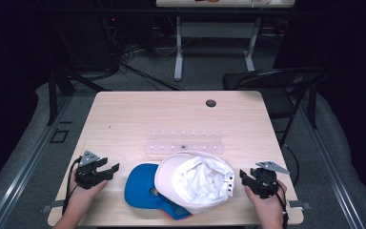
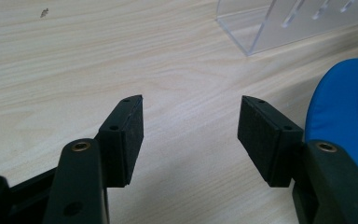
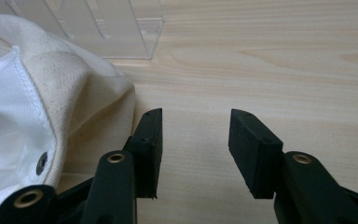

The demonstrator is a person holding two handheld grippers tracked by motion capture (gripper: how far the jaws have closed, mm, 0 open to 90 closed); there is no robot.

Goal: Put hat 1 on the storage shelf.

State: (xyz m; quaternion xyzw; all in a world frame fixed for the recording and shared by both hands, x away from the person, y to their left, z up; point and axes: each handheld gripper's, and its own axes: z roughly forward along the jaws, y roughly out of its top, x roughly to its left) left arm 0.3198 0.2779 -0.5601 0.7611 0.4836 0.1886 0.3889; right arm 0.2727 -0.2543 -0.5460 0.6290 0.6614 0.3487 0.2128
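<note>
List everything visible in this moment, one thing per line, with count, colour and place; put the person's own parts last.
Cap: one, cream-white, upside down at the table's near edge, lying partly over the blue cap.
Cap: one, blue with an orange bit at its near edge, left of the white one and partly under it.
Rack: one, clear plastic with a row of slots, mid-table just beyond the caps.
Table: one, light wood, with a dark round hole near its far edge.
Chair: one, black, folding, beyond the table's far right corner.
Desk legs: white, in the background.
Left gripper: one, black, open, left of the blue cap.
Right gripper: one, black, open, right of the white cap.
Hands: two, at the near edge.
</note>
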